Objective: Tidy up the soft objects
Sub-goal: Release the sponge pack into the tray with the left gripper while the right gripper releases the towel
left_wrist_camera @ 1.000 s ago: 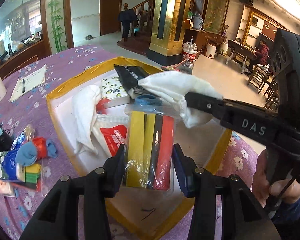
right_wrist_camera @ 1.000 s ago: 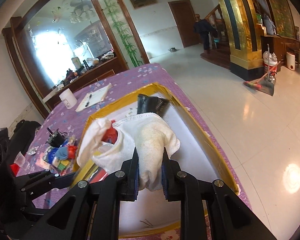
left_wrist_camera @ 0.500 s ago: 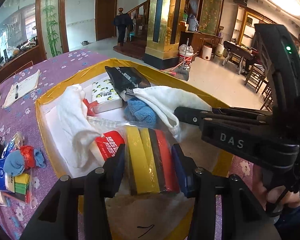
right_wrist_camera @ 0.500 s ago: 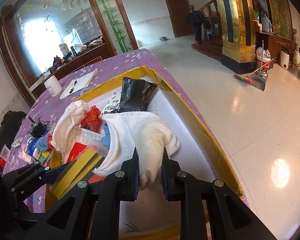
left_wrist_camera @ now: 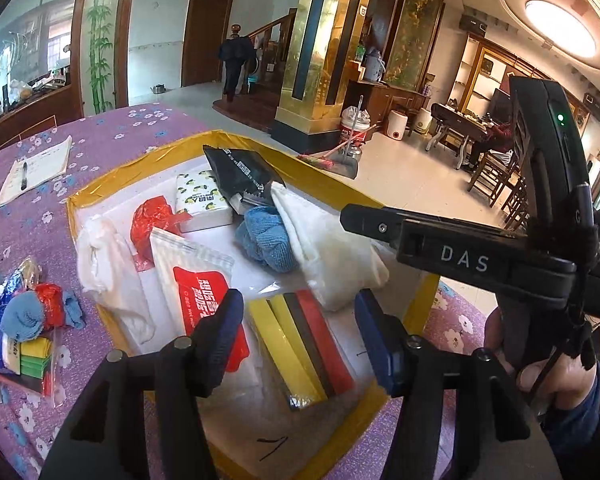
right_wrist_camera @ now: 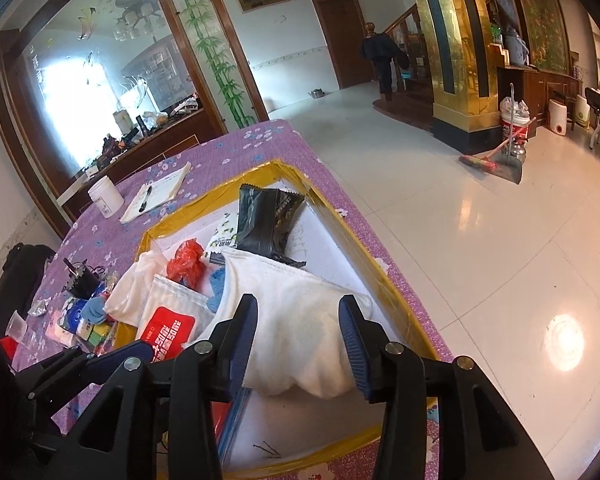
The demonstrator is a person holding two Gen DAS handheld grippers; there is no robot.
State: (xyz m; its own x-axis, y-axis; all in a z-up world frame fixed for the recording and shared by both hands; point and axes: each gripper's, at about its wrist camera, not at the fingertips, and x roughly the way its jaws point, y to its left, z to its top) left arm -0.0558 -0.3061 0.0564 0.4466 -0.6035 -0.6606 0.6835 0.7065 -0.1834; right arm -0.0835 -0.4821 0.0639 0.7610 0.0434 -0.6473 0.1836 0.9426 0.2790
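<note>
A yellow-rimmed tray (left_wrist_camera: 148, 156) on the purple tablecloth holds the soft things. A clear pack of yellow, black and red strips (left_wrist_camera: 300, 344) lies flat on the tray floor between the fingers of my left gripper (left_wrist_camera: 298, 312). Its jaws are opening and the pads stand off the pack. A white towel (right_wrist_camera: 300, 328) rests in the tray (right_wrist_camera: 380, 276) between the fingers of my right gripper (right_wrist_camera: 298, 312). Those jaws are opening too, and the towel slumps loose. In the left wrist view the towel (left_wrist_camera: 332, 248) lies beside a blue cloth (left_wrist_camera: 266, 236).
Also in the tray are a black packet (left_wrist_camera: 240, 176), a lemon-print tissue pack (left_wrist_camera: 202, 200), a red bag (left_wrist_camera: 154, 220), a white cloth (left_wrist_camera: 108, 264) and a red-labelled zip bag (left_wrist_camera: 196, 276). Socks and packs (left_wrist_camera: 28, 332) lie left of it. A notebook (left_wrist_camera: 36, 168) lies farther back.
Both grippers came down over the tray and spread their jaws. The strip pack and the white towel, gripped before, now lie loose on the tray floor.
</note>
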